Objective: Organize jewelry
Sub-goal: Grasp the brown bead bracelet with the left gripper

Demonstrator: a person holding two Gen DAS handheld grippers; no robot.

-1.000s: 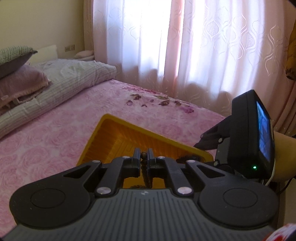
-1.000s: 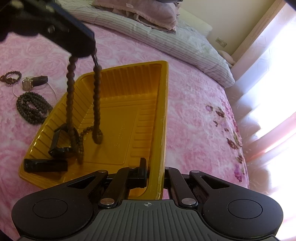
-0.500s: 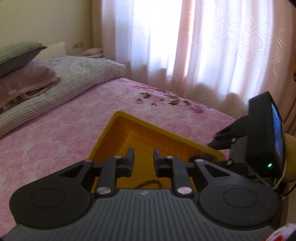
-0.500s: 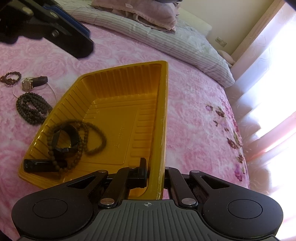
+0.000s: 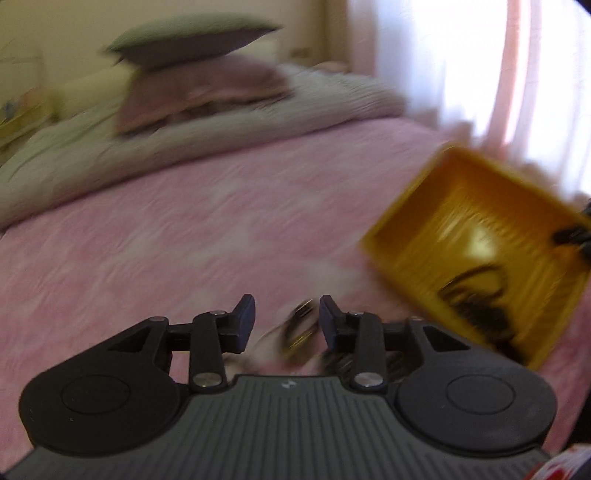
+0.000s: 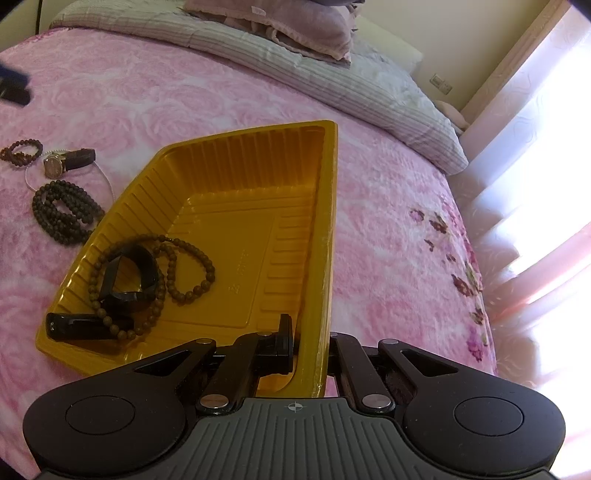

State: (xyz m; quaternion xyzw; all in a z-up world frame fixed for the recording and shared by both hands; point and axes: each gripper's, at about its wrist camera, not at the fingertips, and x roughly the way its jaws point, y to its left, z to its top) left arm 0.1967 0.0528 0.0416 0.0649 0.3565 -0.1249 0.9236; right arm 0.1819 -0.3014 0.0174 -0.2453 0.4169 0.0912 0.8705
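Note:
A yellow plastic tray [image 6: 236, 173] lies on the pink bedspread. My right gripper [image 6: 308, 332] is shut on the tray's near right wall. In the tray lie a brown bead necklace [image 6: 184, 258], a black bangle [image 6: 129, 273] and a black clip [image 6: 74, 325]. Left of the tray on the bed lie a dark bead necklace [image 6: 64, 212], a watch [image 6: 66, 160] and a small bead bracelet [image 6: 20, 151]. My left gripper [image 5: 286, 314] is open and empty, low over blurred jewelry [image 5: 299, 328] on the bed, left of the tray [image 5: 476, 236].
Pillows [image 6: 280, 22] and a folded striped quilt [image 6: 332, 77] lie at the head of the bed. Pink curtains [image 6: 535, 147] hang along the right side. The left wrist view is motion-blurred.
My left gripper opened and dropped the brown bead necklace into the tray, then swung left and down over the jewelry on the bed. My right gripper has kept its hold on the tray.

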